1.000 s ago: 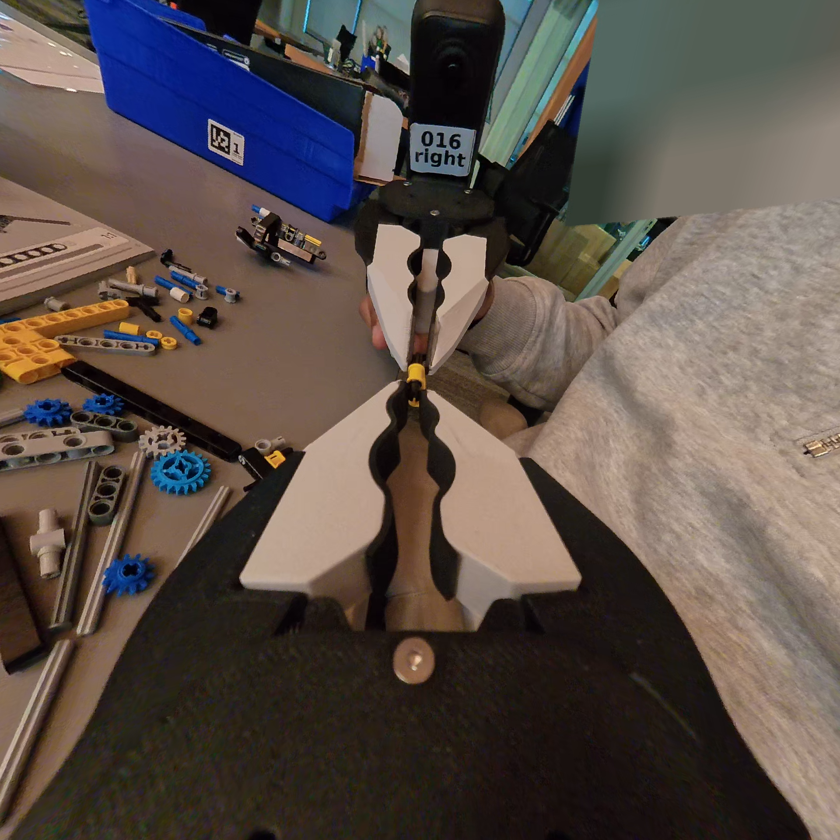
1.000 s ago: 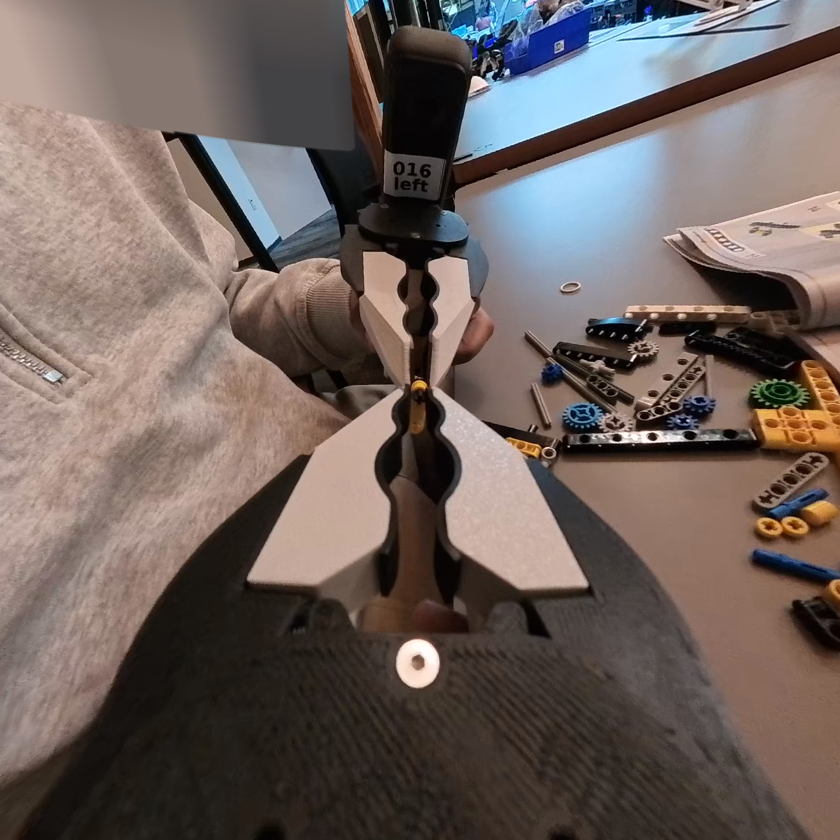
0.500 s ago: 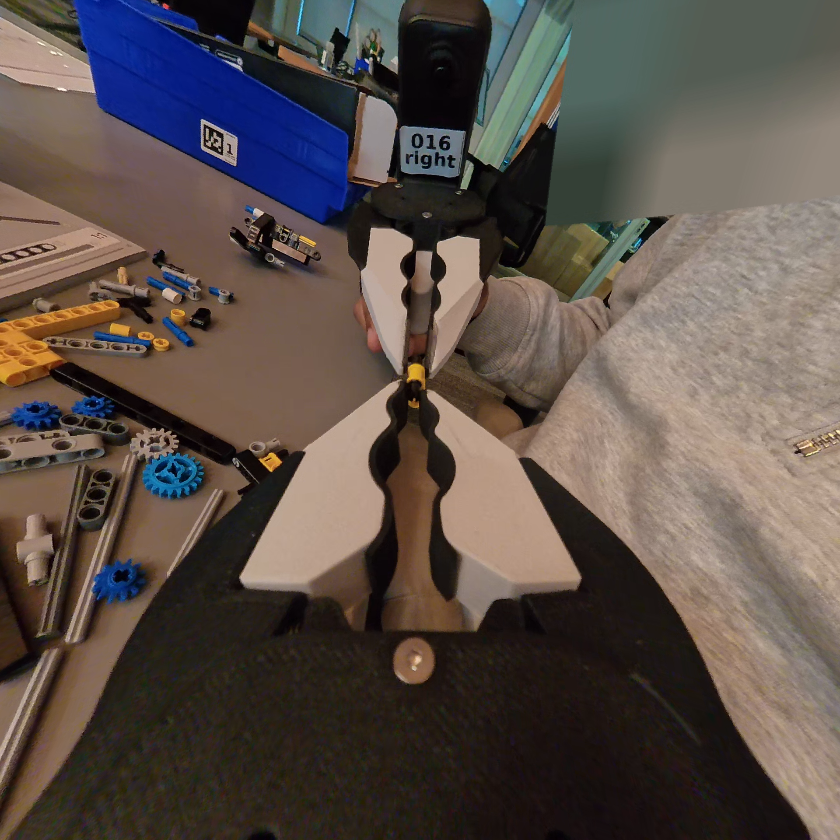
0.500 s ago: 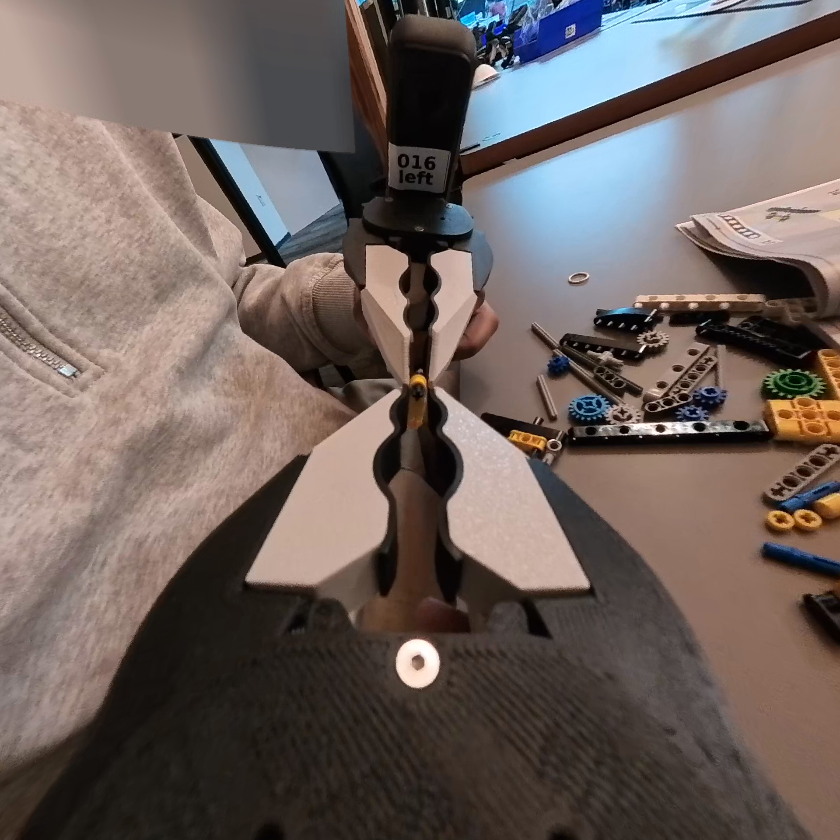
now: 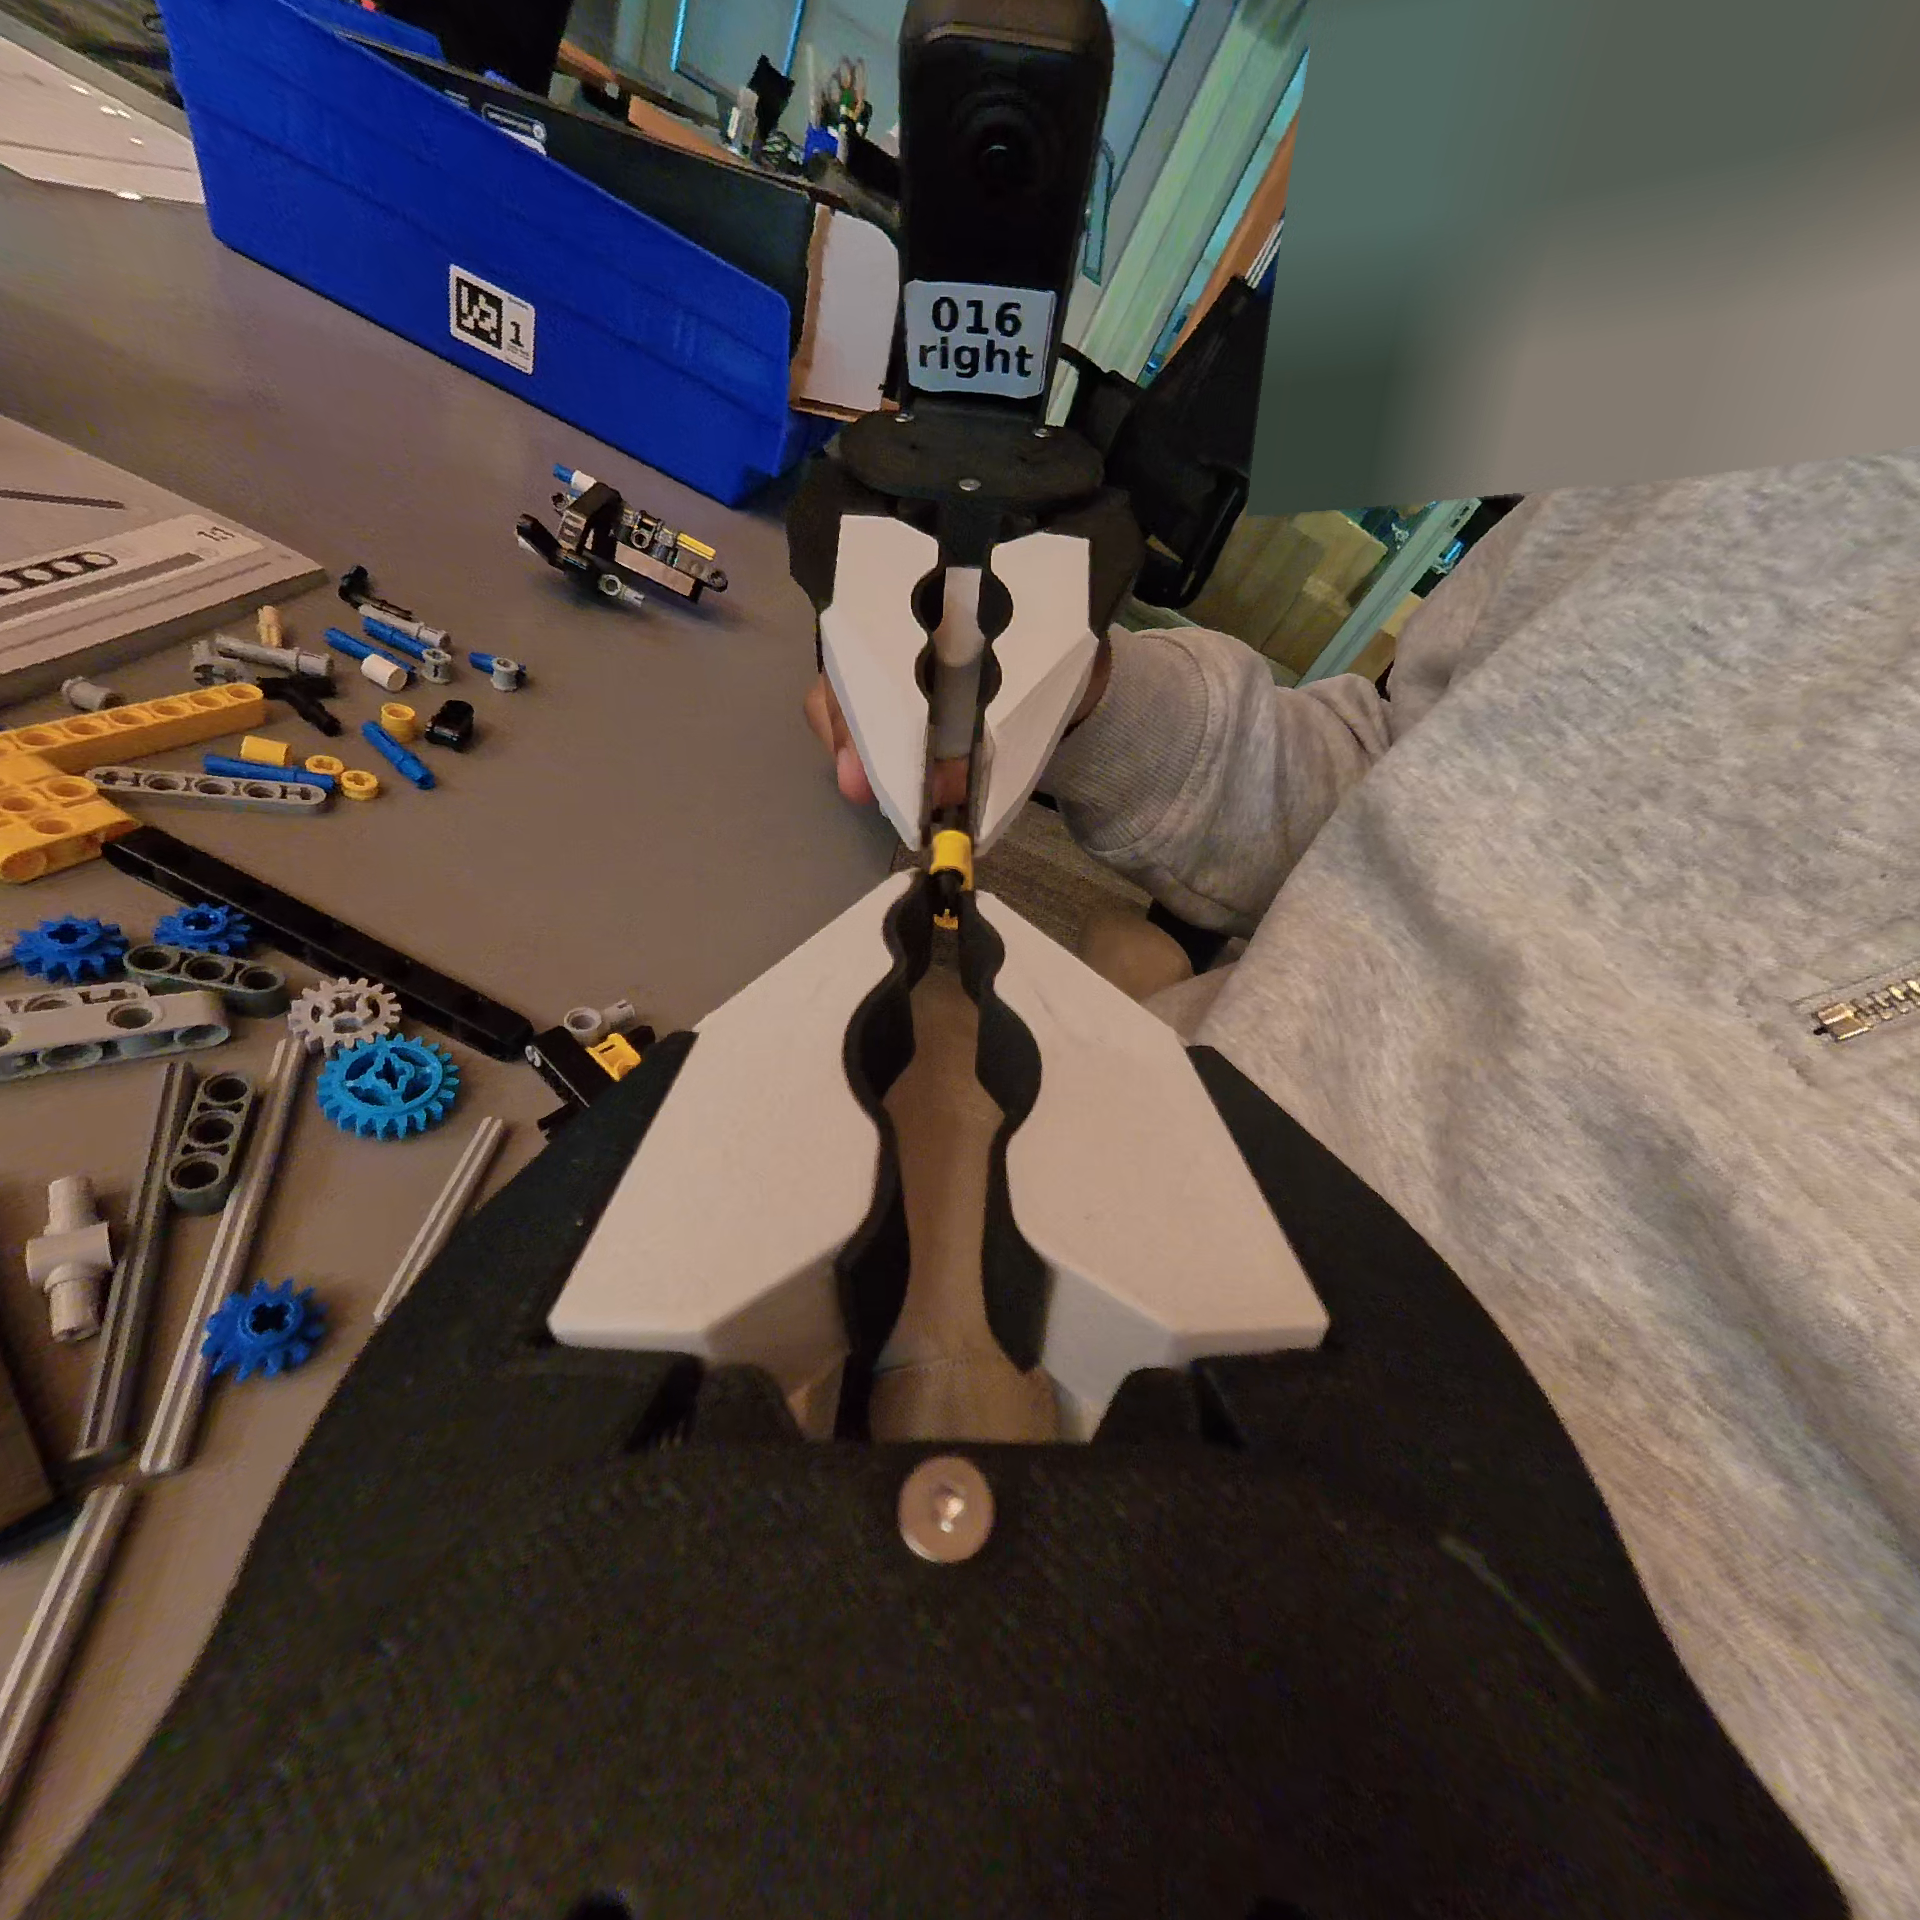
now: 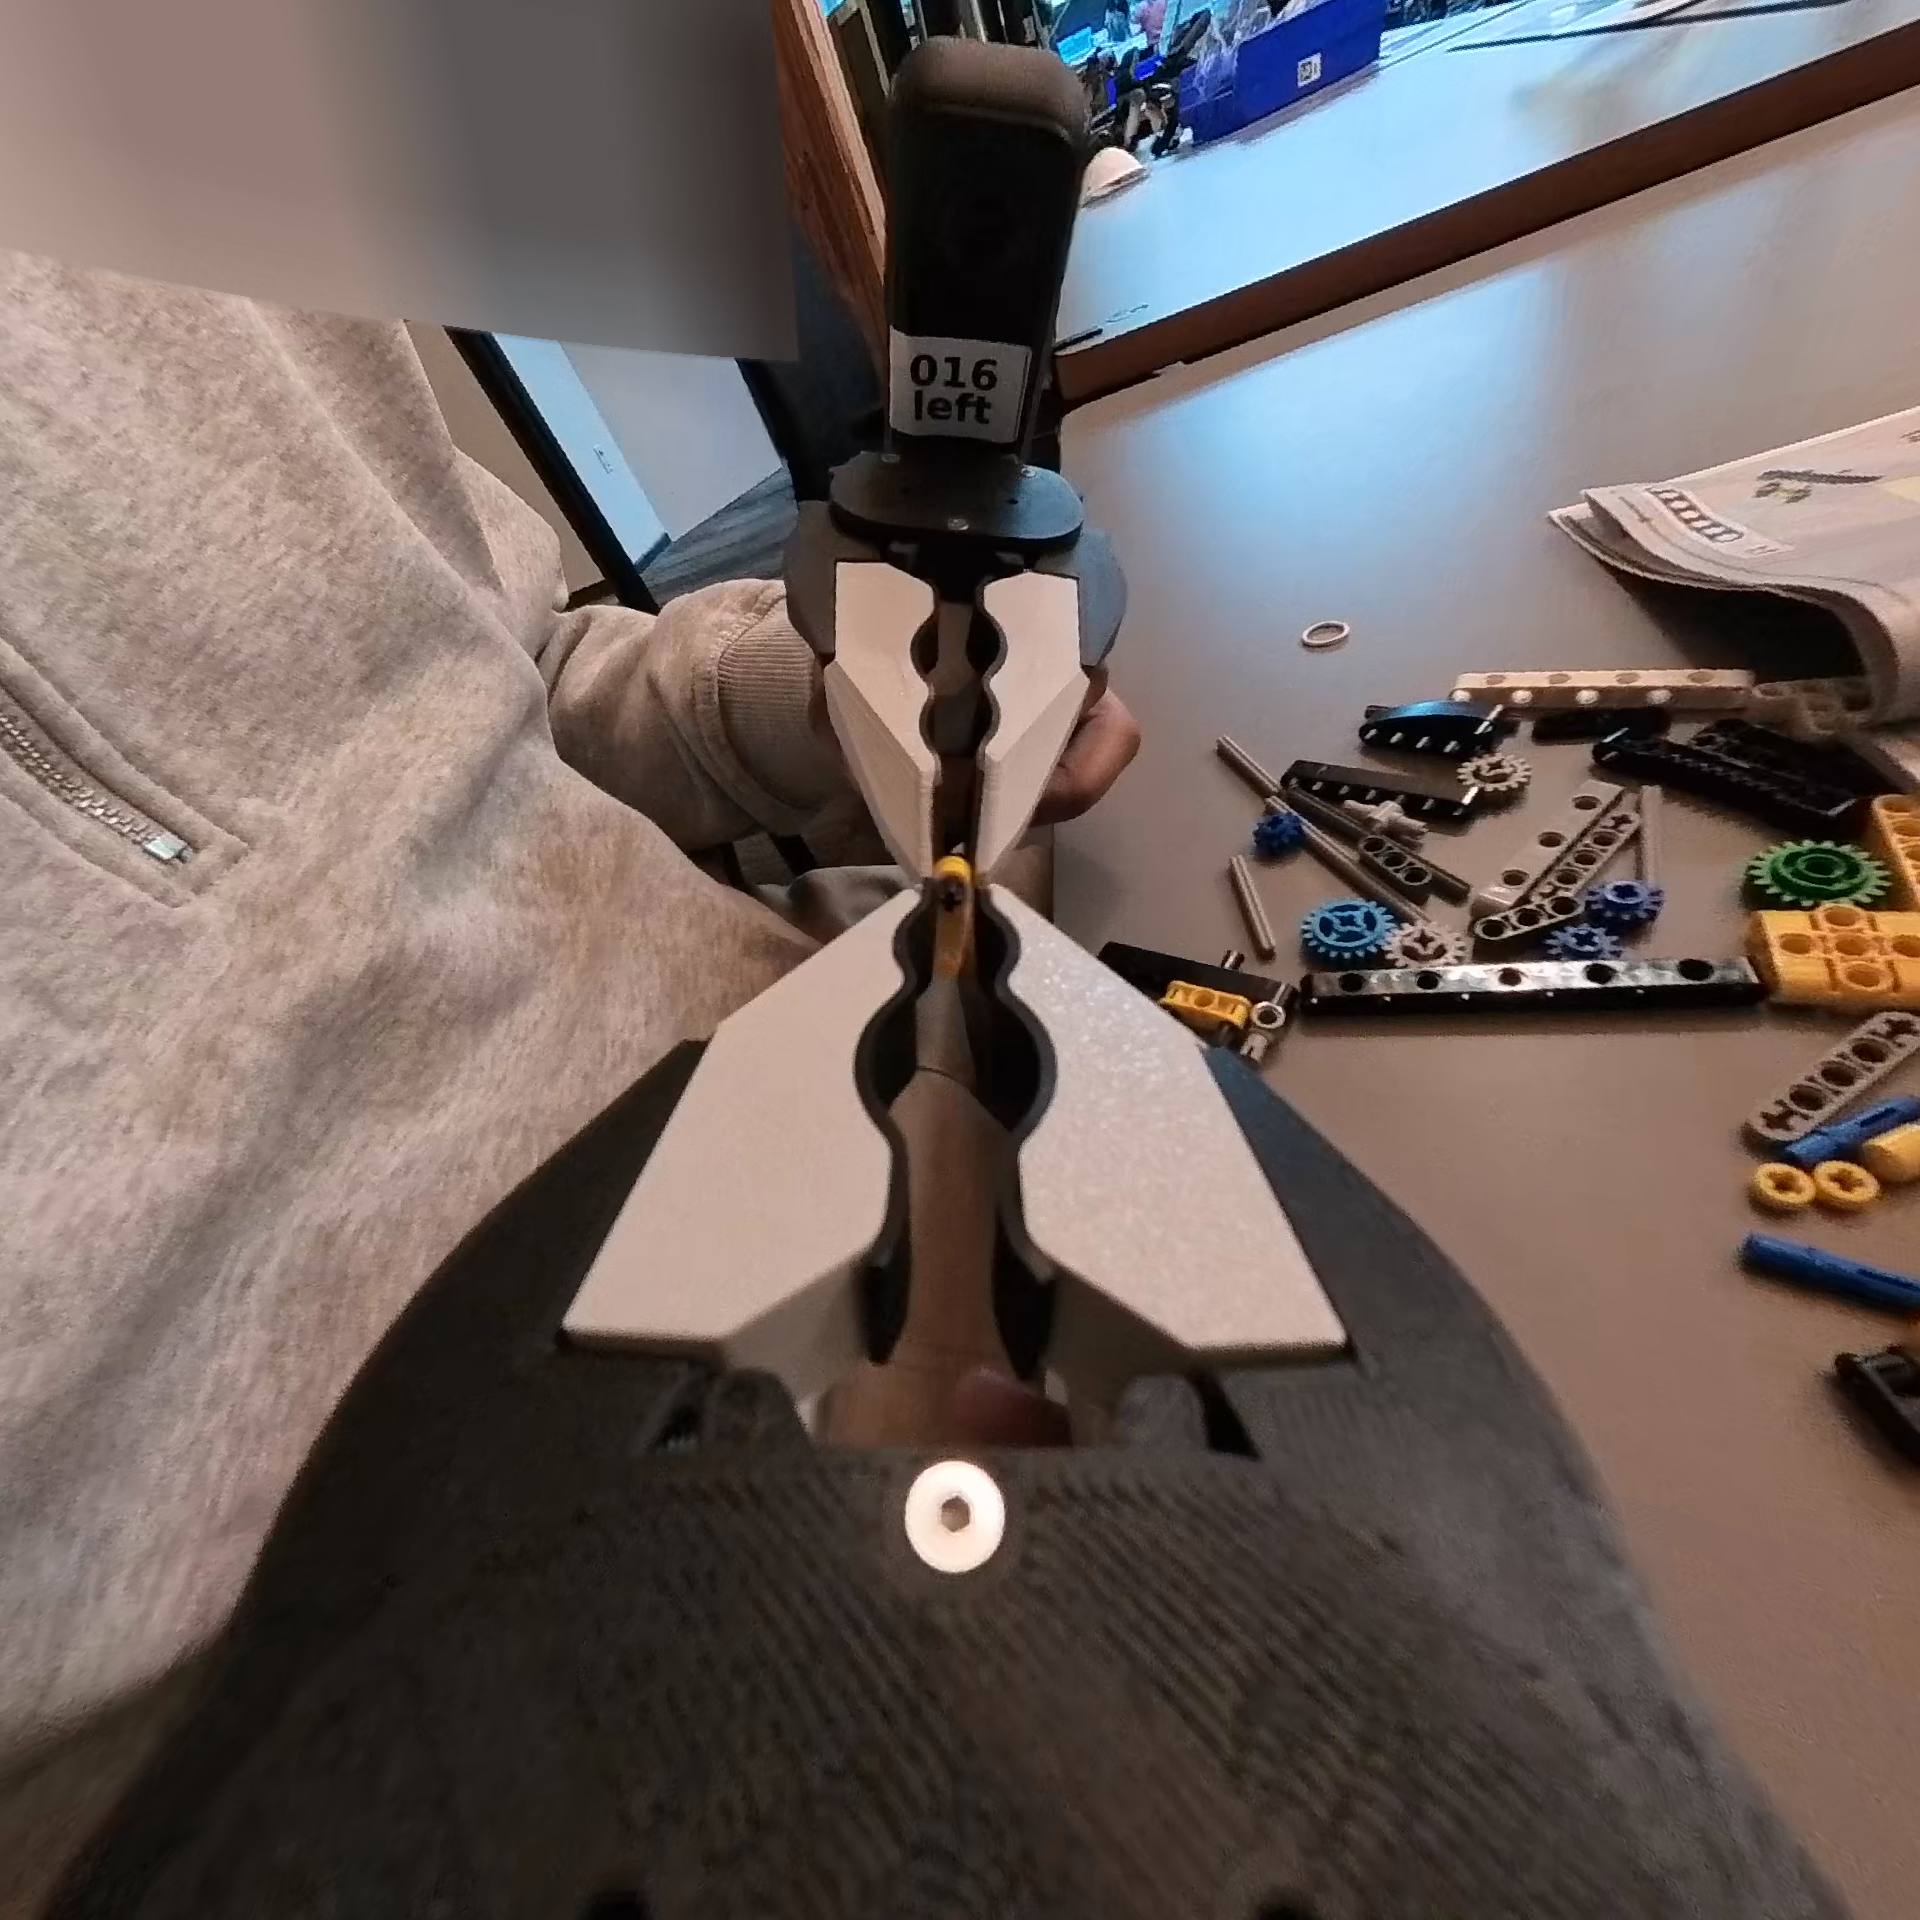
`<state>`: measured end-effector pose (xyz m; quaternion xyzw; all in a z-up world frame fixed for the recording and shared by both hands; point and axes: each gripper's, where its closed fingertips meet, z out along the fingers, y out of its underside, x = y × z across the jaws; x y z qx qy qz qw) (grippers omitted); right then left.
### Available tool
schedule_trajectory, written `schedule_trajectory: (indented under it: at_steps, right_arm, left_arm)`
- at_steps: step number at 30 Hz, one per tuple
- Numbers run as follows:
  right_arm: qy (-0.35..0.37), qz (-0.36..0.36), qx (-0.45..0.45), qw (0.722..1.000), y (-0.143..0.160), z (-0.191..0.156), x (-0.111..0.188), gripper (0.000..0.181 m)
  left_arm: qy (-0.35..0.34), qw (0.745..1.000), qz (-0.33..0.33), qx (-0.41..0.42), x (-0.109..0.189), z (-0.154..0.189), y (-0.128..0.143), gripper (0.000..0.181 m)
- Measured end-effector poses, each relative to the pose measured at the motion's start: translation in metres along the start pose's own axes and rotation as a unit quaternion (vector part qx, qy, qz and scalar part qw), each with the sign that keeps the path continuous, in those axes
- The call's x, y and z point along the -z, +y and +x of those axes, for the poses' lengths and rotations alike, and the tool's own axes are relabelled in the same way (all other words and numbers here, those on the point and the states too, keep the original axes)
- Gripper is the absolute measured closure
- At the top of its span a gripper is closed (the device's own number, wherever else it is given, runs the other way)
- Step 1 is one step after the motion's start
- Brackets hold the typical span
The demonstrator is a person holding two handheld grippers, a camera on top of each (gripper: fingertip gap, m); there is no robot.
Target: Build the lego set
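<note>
Grey table (image 5: 623, 810) strewn with loose lego parts; yellow bush (image 5: 949, 856) is pinched tip-to-tip by left hand-held gripper (image 5: 940, 894) and right hand-held gripper (image 6: 948, 891), above lap

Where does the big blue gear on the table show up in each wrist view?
Left wrist view: the big blue gear lies lower left, beside a small grey gear.
Right wrist view: it lies right of centre, beside that grey gear.
Shared landmark: the long black beam.
</note>
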<state>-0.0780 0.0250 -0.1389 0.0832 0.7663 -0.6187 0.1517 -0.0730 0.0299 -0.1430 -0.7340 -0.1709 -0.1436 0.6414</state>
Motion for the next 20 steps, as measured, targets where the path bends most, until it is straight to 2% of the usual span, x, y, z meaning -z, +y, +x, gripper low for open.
schedule_trajectory:
  at_steps: [13,17,20]
  right_arm:
    - [0.016,-0.008,0.02,1.0,-0.001,0.002,0.0,0.179]
    - [0.08,0.017,0.013,0.997,-0.013,0.018,0.012,0.179]
    - [0.119,0.054,-0.004,0.991,-0.023,0.022,0.025,0.18]
  left_arm:
    - [-0.007,1.0,0.006,0.006,0.0,-0.003,-0.001,0.179]
    - [-0.071,0.997,0.022,0.02,0.01,-0.019,-0.012,0.169]
    - [-0.146,0.987,0.016,0.068,0.027,-0.037,-0.014,0.166]
